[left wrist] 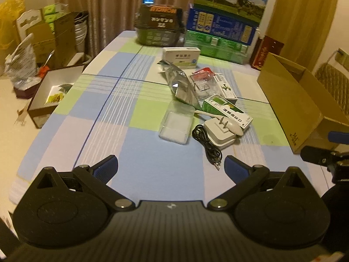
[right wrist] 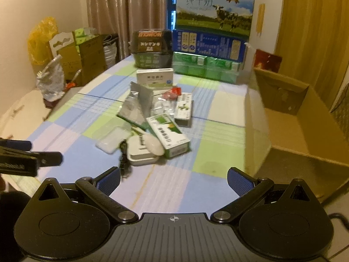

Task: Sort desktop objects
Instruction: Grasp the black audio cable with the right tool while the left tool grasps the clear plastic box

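Both grippers hover low over the near end of a desk covered in a blue, green and white checked cloth. The left gripper has its jaws spread wide with nothing between them, and the right gripper is the same: jaws wide, holding nothing.

The things to sort lie in a loose heap near the middle of the desk, ahead of both grippers. Nearest is a coiled black audio cable, touching a white plug adapter with its two prongs pointing up. A white spoon-shaped object rests across the adapter. To the left of the cable sits a clear plastic box. A green and white medicine box lies just behind the adapter, tilted against the pile. Behind it are a crumpled silver foil bag, a clear blister pack with a red card, and a narrow white and green carton. Farther back, apart from the heap, lies a white tablet box.

An open cardboard box stands at the right edge of the desk. Stacked milk cartons and a dark tub line the far end.
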Available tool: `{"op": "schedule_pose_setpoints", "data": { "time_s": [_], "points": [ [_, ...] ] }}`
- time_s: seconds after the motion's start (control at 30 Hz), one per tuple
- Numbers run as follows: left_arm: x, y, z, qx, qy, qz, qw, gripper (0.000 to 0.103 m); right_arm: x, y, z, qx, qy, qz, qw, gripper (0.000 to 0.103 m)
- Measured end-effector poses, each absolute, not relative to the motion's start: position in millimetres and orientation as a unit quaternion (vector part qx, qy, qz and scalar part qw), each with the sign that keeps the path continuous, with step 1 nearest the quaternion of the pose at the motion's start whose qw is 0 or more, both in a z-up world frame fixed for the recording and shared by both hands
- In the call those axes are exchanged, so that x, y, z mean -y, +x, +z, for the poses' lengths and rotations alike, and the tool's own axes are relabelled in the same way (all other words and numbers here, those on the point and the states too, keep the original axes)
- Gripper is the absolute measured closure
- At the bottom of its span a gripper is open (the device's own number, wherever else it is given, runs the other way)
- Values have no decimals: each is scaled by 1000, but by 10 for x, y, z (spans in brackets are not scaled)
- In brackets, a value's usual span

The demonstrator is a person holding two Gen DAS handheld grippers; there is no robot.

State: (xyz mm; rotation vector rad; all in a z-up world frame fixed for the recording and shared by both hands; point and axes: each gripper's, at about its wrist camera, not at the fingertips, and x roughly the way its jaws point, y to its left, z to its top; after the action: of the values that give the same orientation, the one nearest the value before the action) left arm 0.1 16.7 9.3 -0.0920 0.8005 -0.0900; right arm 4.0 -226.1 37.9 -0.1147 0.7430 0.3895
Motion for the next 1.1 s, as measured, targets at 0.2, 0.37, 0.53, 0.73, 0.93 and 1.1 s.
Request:
{"op": "schedule_pose_setpoints", "data": {
  "time_s": [0.2,0.37,0.53,0.73,0.93,1.1],
  "points": [
    [-232,175,115,-373,13,-68,925,1,2020,94,210,-368,-62,206,905,2],
    [-348,433,59,-371,32,-88,924,1,1822,169,9,-367,-61,226,900,3],
    [-345,677,-70,-376,71,-120,916,1,1675,328,-223,-381,-58,239,891,21],
    [-348,909,-267,-385,80,-149,907,1,1500,488,-478,-402,-60,249,879,39],
    [-384,1059,-393,-386,84,-160,905,1,1329,617,-685,-413,-62,254,872,53],
    [-430,1147,-439,-386,70,-164,905,1,1244,682,-790,-417,-68,251,871,62]
  ]
}}
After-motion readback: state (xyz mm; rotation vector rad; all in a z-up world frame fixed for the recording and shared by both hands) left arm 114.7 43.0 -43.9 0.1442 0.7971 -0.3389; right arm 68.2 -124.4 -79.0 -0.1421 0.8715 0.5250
